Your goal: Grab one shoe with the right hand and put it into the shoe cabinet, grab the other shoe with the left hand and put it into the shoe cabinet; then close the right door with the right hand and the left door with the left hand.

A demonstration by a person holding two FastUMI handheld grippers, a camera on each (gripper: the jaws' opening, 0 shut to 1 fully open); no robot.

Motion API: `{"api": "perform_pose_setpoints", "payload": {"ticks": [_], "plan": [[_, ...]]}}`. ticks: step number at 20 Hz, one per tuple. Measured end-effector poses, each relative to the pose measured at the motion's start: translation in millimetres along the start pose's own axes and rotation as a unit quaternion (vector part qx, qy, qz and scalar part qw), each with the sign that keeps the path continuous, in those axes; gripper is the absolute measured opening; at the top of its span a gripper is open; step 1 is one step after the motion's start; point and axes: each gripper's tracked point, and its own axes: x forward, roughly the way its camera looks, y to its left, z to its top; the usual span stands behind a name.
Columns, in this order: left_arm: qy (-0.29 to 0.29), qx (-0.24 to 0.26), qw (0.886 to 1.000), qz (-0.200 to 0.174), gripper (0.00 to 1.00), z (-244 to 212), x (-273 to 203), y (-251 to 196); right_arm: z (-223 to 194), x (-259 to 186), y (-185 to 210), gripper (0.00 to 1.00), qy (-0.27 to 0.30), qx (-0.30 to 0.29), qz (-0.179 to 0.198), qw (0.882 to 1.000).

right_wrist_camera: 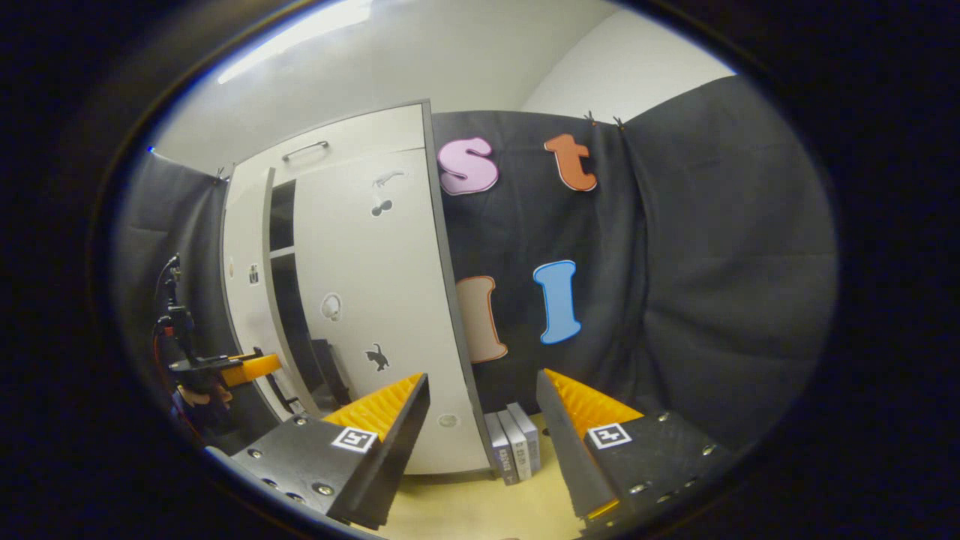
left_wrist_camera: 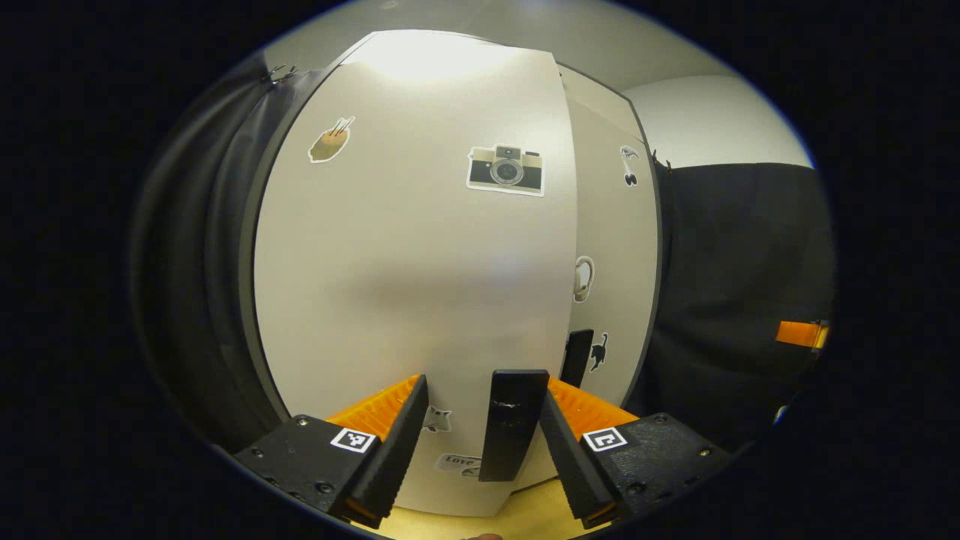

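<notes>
White left door [left_wrist_camera: 405, 285] is standing just ahead of the wide-open left gripper [left_wrist_camera: 480, 442], its dark handle [left_wrist_camera: 510, 424] between the fingers, untouched. The right gripper view is showing that door ajar, the right door [right_wrist_camera: 375, 300] shut, books [right_wrist_camera: 514, 442] ahead of the wide-open right gripper [right_wrist_camera: 480, 442].

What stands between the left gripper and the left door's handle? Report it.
Nothing visible does. In the left gripper view, the left gripper is open with its fingers on either side of the black handle on the left door, with no object between them.
</notes>
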Motion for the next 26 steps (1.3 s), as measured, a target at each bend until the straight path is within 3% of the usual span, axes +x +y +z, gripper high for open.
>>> {"api": "perform_pose_setpoints", "payload": {"ticks": [13,26], "plan": [[-0.005,0.021,0.999,0.042,0.88,-2.1,29.2,1.6,6.7,4.7,-19.9,0.87,-0.005,-0.024,-0.013,1.0],[0.001,0.026,0.999,0.046,0.86,-3.7,42.9,2.6,6.7,5.8,-19.9,0.89,-0.003,-0.038,-0.009,0.999]]}}
